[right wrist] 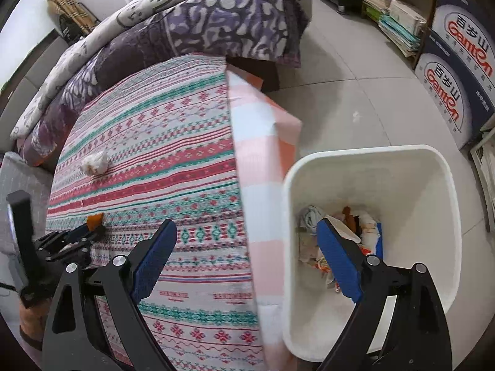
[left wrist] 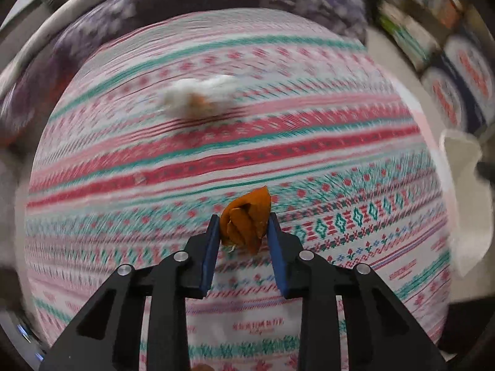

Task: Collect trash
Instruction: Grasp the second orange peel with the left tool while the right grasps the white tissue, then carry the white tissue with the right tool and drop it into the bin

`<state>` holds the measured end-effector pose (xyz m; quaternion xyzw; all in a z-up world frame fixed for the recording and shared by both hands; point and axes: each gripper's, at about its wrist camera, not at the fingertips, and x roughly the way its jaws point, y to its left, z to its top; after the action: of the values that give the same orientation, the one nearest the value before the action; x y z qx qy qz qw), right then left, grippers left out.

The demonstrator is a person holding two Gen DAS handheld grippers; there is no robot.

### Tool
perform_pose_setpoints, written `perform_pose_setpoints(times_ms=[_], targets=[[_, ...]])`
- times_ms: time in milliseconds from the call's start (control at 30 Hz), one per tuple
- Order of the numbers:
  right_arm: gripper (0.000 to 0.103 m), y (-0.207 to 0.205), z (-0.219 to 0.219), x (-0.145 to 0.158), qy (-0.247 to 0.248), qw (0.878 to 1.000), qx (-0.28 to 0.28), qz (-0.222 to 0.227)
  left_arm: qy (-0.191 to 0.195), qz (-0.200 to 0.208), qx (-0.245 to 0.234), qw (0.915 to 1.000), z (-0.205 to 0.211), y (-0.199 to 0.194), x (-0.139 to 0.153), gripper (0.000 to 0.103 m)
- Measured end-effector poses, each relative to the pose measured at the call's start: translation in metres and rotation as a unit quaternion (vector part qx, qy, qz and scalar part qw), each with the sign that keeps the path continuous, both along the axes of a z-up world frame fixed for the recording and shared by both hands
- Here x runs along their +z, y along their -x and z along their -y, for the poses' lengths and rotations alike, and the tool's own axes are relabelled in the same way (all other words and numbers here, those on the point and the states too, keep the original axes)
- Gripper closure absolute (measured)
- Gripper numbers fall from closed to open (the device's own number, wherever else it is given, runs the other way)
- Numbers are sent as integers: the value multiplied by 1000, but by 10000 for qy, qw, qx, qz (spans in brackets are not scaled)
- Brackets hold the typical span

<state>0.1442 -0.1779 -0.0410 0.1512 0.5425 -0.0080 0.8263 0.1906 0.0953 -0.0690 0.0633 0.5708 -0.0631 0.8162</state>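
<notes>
So the left gripper [left wrist: 244, 227] has its blue-padded fingers [left wrist: 210, 247] pinched in on a crumpled orange scrap, looks like a bit of peel or wrapper [left wrist: 247, 222]. Both pads are touching its sides and the top of it pokes out past the fingertips. It sits right over the pink, red and green patterned woven cloth [left wrist: 309, 142] covering the table. Well beyond the fingertips, further out on the same cloth, there's a crumpled white tissue wad with an orange-ish stain [left wrist: 198, 95], pretty blurred in the left view.

The right gripper [right wrist: 246, 232] is spread wide with nothing between its fingers. Its left finger [right wrist: 154, 256] hangs over the cloth edge, its right finger [right wrist: 338, 259] over the white rectangular plastic bin [right wrist: 445, 185] standing on the tiled floor beside the table. The bin already has mixed trash at the bottom [right wrist: 365, 225], just past that right fingertip. From this side you can also spot the tissue wad [right wrist: 95, 162] far off past the left finger.
</notes>
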Motion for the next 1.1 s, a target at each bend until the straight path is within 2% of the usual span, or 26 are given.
perform_pose_setpoints(times_ms=[67, 133, 200, 267, 333, 400, 467, 567, 667, 867, 933, 967, 1000, 1100], targets=[[16, -2, -11, -1, 69, 9999, 81, 64, 269, 105, 439, 9986, -20, 5, 17, 73], [15, -6, -26, -2, 73, 9997, 170, 168, 586, 246, 919, 9937, -43, 14, 40, 73], [15, -12, -41, -1, 85, 9992, 245, 315, 740, 384, 1272, 9884, -61, 23, 60, 73], [15, -20, -63, 3, 134, 9973, 465, 560, 801, 552, 1546, 9832, -79, 36, 79, 72], [15, -31, -94, 4, 161, 9933, 819, 802, 652, 635, 1751, 9803, -89, 47, 90, 72], [15, -43, -123, 4, 176, 9879, 1159, 1018, 601, 719, 1852, 9782, -95, 54, 98, 72], [15, -56, -153, 2, 330, 9796, 1530, 1260, 740, 719, 1988, 9746, -110, 57, 101, 72], [15, -74, -193, -6, 568, 9677, 2014, 1409, 803, 721, 2085, 9720, -120, 59, 102, 72], [15, -94, -217, -17, 607, 9633, 2200, 1410, 869, 688, 2062, 9722, -119, 59, 101, 72], [16, -124, -238, -33, 777, 9610, 2276, 1363, 792, 518, 2014, 9749, -118, 57, 88, 72], [35, -130, -245, -42, 829, 9593, 2425, 1183, 769, 433, 2051, 9748, -118, 54, 82, 72], [55, -131, -248, -46, 802, 9595, 2490, 1045, 758, 411, 2061, 9747, -118, 53, 80, 72], [56, -131, -249, -48, 753, 9612, 2482, 943, 760, 404, 2061, 9747, -118, 53, 79, 72], [58, -124, -242, -42, 596, 9648, 2351, 1021, 745, 461, 2060, 9746, -117, 54, 81, 72]])
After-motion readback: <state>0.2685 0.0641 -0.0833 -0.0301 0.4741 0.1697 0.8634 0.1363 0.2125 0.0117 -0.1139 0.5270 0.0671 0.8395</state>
